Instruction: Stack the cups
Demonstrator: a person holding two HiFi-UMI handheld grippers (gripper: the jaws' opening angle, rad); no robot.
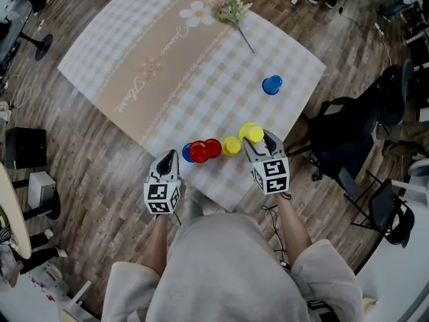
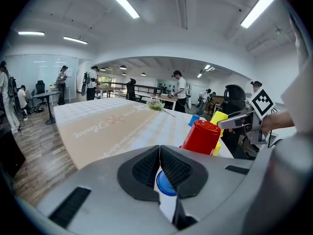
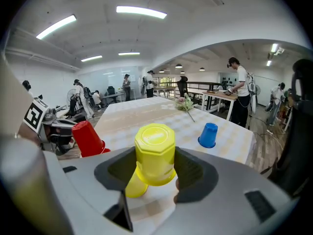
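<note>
My right gripper (image 1: 260, 139) (image 3: 155, 156) is shut on an upside-down yellow cup (image 1: 251, 133) (image 3: 155, 153), held just above the near edge of the checked tablecloth (image 1: 201, 66). A second yellow cup (image 1: 231, 145) (image 3: 135, 185) stands below and left of it. Two red cups (image 1: 199, 151) (image 2: 201, 137) stand close together, with a blue cup (image 1: 188, 152) (image 2: 166, 185) at their left. My left gripper (image 1: 171, 156) (image 2: 159, 151) is shut just in front of that blue cup, with nothing between its pads. Another blue cup (image 1: 271, 84) (image 3: 209, 134) stands alone farther right.
A flower sprig (image 1: 231, 9) (image 3: 186, 103) lies at the table's far end. Black chairs (image 1: 348, 136) crowd the table's right side, and a black box (image 1: 25, 147) sits on the wood floor at left. Several people stand at desks in the background.
</note>
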